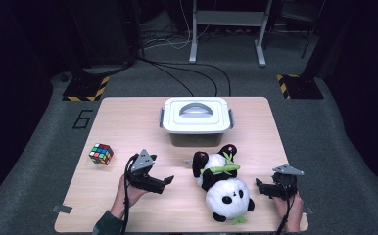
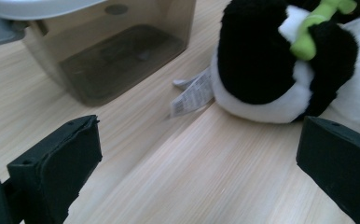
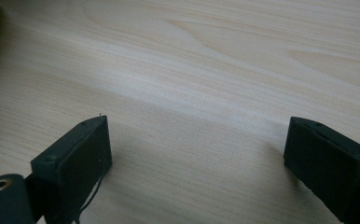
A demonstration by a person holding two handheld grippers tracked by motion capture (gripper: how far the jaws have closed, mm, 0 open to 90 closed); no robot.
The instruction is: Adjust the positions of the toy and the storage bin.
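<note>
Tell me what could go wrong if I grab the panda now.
1. The left hand-held gripper faces the panda near its loose tag; pinching the tag alone may let the toy slip.
2. The box stands close behind the panda with its lid on, so the toy may bump it.

In the high view the light falls from overhead onto the pale wooden worktop [image 1: 128, 122], which is evenly bright, while the floor and the room around it sink into near black and the whole picture is soft and low in detail. In the left gripper view the panda toy [image 2: 280, 65] and the box [image 2: 117, 51] are sharp enough, though the white fur is washed out and the near black pads [image 2: 61, 168] are blurred. In the right gripper view a broad soft shadow lies across the wood grain and the pads [image 3: 75, 163] are out of focus.
</note>
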